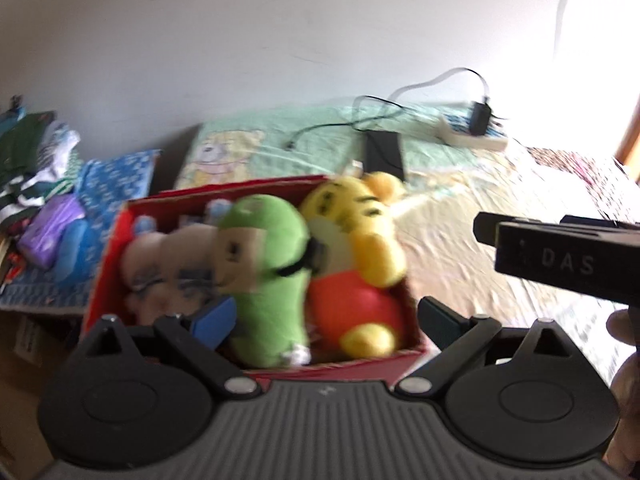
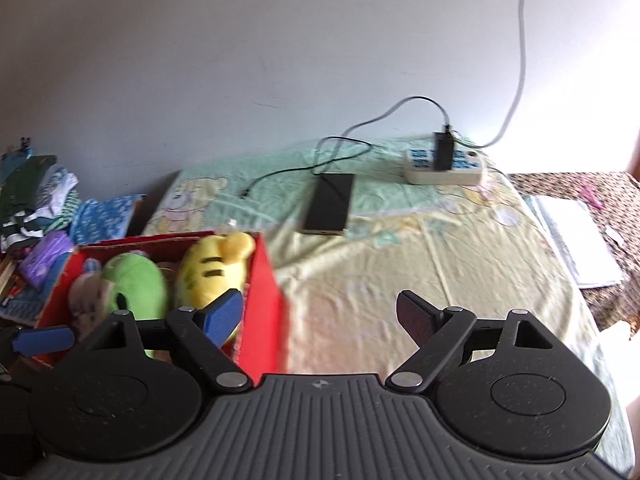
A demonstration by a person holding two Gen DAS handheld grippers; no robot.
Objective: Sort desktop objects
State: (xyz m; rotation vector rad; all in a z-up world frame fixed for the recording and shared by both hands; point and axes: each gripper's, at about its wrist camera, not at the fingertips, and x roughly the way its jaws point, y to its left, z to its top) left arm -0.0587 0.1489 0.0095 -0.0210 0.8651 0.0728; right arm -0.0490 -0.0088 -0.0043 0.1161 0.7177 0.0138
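So the red box [image 1: 120, 248] sits on the bed's left side, stuffed with a green plush [image 1: 264, 280], a yellow tiger plush [image 1: 352, 240] and a pale one [image 1: 168, 264]. Both the left gripper [image 1: 326, 318] and right gripper [image 2: 318, 314] hang wide open, holding nothing.

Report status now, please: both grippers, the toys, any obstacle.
Left gripper open, empty, over red box. Right gripper open, empty. Green plush and tiger plush in box. Nothing blocking.
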